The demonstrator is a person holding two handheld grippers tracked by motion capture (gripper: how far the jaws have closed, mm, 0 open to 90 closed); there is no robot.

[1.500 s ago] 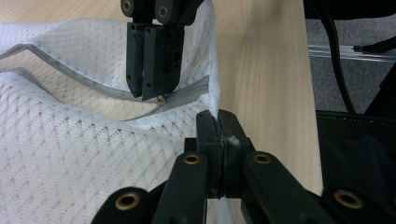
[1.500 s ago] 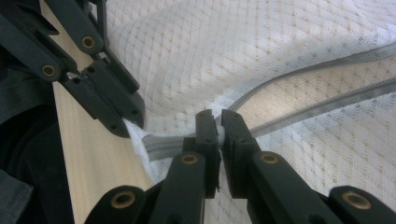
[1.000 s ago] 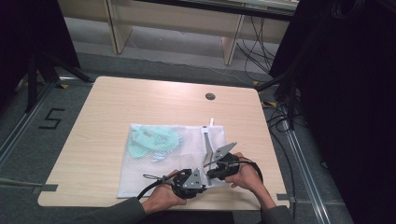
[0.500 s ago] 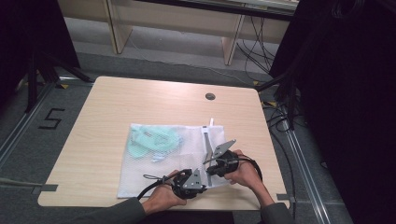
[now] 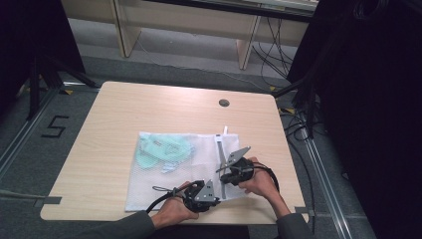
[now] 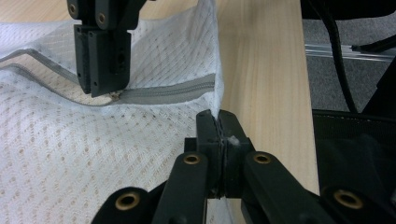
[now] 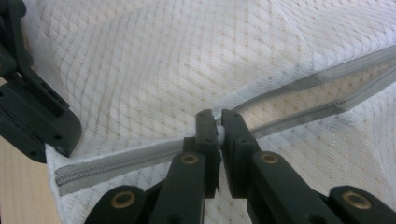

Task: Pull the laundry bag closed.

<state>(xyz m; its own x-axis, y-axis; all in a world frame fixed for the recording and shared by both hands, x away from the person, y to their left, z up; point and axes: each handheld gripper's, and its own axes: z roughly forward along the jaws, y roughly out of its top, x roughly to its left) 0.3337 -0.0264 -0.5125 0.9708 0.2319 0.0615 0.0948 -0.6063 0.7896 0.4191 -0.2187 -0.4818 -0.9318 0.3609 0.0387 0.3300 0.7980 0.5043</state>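
A white mesh bag (image 5: pixel 164 184) lies flat on the wooden table (image 5: pixel 124 114), with a teal garment (image 5: pixel 161 149) inside it. Its grey zipper (image 5: pixel 219 152) runs along the right side. My left gripper (image 5: pixel 215 198) is at the bag's near right corner, shut on the mesh edge (image 6: pixel 212 100) by the zipper's end. Just beyond it my right gripper (image 5: pixel 224 178) points down onto the zipper (image 7: pixel 116 161), shut on the small pale zipper pull (image 7: pixel 218 133). Behind that pull the zipper is joined; ahead of it the two halves (image 7: pixel 322 91) gape apart.
A round cable hole (image 5: pixel 224 103) sits near the table's far edge. Wooden furniture legs (image 5: pixel 247 42) stand on the floor beyond. Black cables (image 5: pixel 298 127) lie off the right edge, and a "5" mark (image 5: pixel 54 127) is on the floor at left.
My right gripper has edged a little farther from the near edge along the zipper. The left gripper has stayed put on the bag's corner.
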